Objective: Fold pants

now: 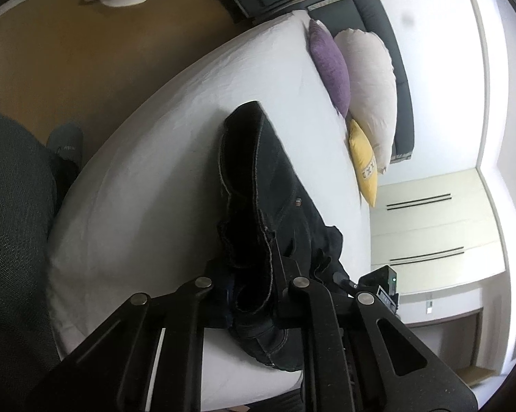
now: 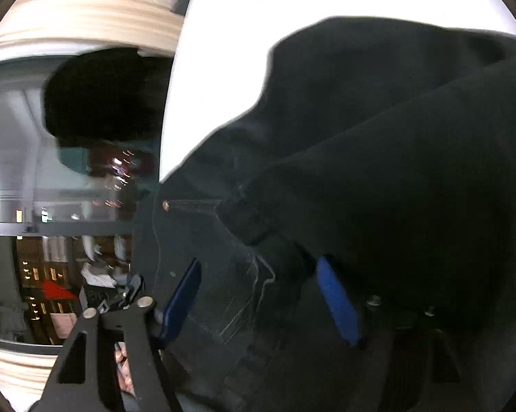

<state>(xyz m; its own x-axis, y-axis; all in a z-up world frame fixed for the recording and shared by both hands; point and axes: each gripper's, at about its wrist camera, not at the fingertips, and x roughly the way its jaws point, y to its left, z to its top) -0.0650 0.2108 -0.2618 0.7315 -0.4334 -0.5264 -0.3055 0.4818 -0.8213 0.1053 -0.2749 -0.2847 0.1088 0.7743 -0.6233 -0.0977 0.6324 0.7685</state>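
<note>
Both grippers meet the pants on the bed: left gripper clamped on the fabric, right gripper spread apart over it.

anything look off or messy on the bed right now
Only the dark pants look untidy: they lie bunched and rumpled on the white bed sheet rather than flat, one end pinched in the left gripper. The purple, white and yellow pillows sit in a row at the headboard. Nothing looks spilled or damaged.
</note>
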